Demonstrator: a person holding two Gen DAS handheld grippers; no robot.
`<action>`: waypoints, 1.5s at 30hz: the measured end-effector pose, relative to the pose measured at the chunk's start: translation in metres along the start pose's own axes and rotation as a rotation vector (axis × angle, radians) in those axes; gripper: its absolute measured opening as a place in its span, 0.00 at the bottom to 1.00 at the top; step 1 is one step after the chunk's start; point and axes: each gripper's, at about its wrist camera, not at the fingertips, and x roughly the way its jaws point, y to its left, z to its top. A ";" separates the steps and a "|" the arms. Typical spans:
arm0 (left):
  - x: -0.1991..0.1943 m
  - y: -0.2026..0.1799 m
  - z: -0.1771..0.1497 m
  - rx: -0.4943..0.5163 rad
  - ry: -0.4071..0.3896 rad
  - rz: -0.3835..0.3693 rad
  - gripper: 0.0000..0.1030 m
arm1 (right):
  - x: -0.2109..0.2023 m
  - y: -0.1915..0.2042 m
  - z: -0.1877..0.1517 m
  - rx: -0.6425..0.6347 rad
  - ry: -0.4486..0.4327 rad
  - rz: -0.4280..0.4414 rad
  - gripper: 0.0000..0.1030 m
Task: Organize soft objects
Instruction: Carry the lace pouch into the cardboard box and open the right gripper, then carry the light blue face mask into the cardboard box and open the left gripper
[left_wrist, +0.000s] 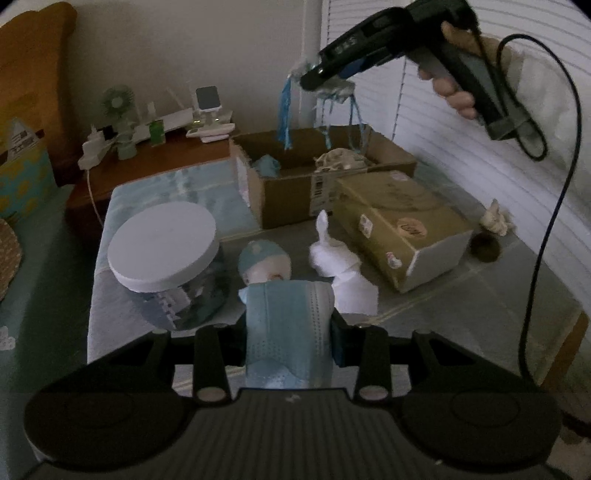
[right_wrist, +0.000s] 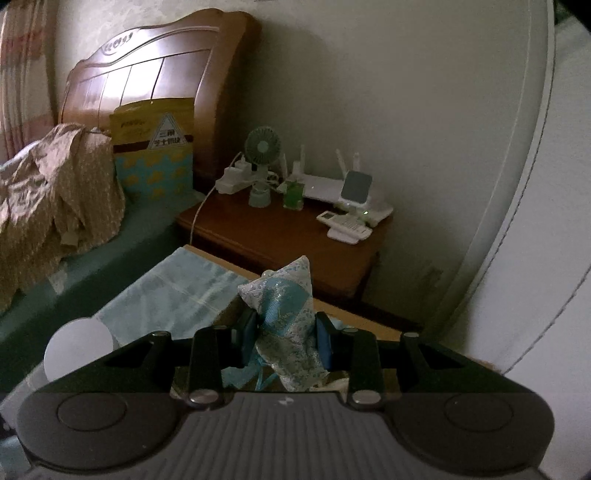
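Starting at the left of the left wrist view: white-lidded jar (left_wrist: 162, 254) sits on the pale blue cloth (left_wrist: 177, 188) over the table, doll head in a blue cap (left_wrist: 263, 260) just beside it. Your left gripper (left_wrist: 290, 325) is pinching a folded light blue knit cloth (left_wrist: 288, 325), held upright between the pads. White plush rabbit (left_wrist: 334, 254) lies right of the doll, touching the closed tan box (left_wrist: 399, 225). Behind, the open cardboard box (left_wrist: 288, 184) holds a blue item and a beige one. Above it your right gripper (left_wrist: 321, 75) hangs with a blue-white sachet (left_wrist: 334, 88), tassels dangling; in its own view the right gripper (right_wrist: 284, 338) is clamped on that sachet (right_wrist: 284, 306). Small beige toy (left_wrist: 495, 219) sits far right.
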 end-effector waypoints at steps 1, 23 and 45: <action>0.001 0.000 0.000 -0.002 0.002 0.004 0.37 | 0.006 0.001 -0.002 0.010 0.007 0.002 0.37; 0.003 0.001 0.021 0.019 -0.018 -0.015 0.37 | -0.050 0.013 -0.085 0.113 0.032 -0.070 1.00; 0.076 -0.045 0.144 0.177 -0.120 -0.182 0.37 | -0.131 0.019 -0.183 0.270 -0.005 -0.181 1.00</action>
